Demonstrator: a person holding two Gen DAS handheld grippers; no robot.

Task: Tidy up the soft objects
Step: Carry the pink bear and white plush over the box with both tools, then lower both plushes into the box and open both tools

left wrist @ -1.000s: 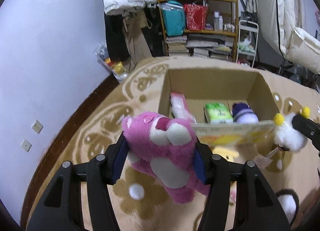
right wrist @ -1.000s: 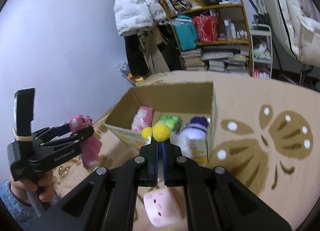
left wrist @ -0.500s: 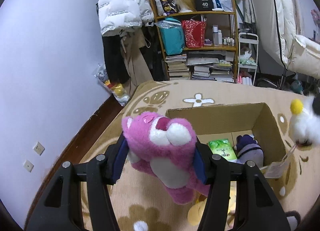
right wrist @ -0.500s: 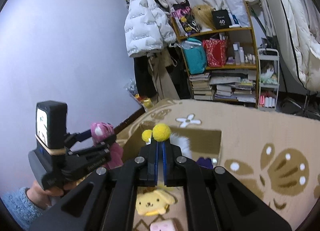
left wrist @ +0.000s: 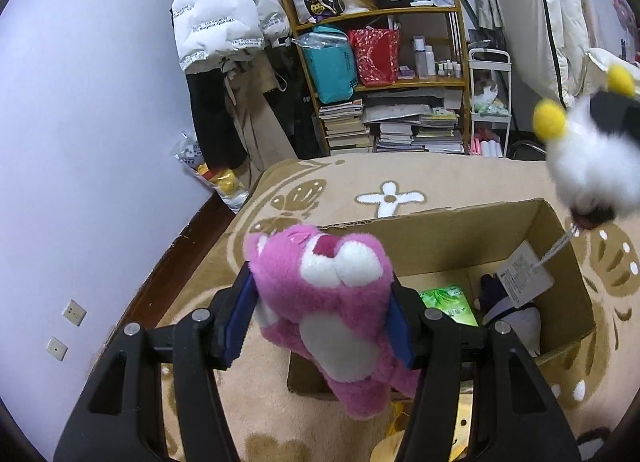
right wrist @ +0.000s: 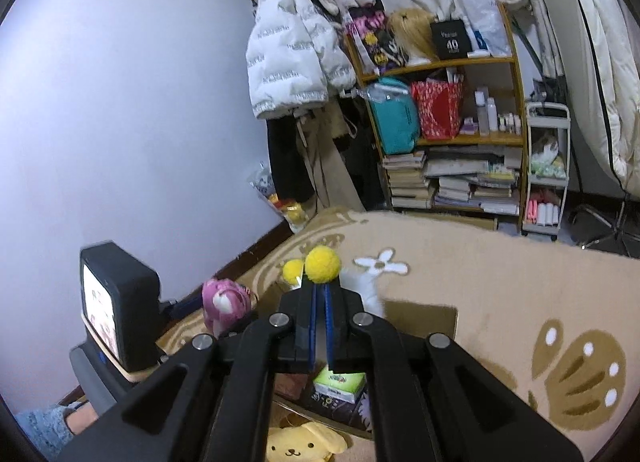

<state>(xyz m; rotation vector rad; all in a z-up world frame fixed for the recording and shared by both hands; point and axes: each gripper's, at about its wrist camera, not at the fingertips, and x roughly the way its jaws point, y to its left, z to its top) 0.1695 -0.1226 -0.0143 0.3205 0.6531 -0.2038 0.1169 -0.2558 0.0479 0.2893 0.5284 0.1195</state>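
A pink plush bear (left wrist: 332, 302) with a white muzzle and belly is clamped between the blue pads of my left gripper (left wrist: 320, 302), held over the near left corner of an open cardboard box (left wrist: 460, 222). The same bear (right wrist: 224, 304) shows small at the left of the right wrist view. My right gripper (right wrist: 319, 294) is shut on a white fluffy toy with yellow pom-poms (right wrist: 322, 268). In the left wrist view that white toy (left wrist: 592, 166) hangs above the box's right side, its paper tag (left wrist: 524, 280) dangling into the box.
Inside the box lie a green packet (left wrist: 450, 300) and a dark and white plush (left wrist: 508, 308). A yellow dog plush (right wrist: 304, 444) lies on the beige patterned rug (right wrist: 500, 294) in front of the box. A cluttered bookshelf (left wrist: 392, 74) and hanging coats line the far wall.
Both grippers rose and moved forward toward the box with their toys. The pink bear now hangs over the box's near corner, and the white toy has lifted above the box's right side.
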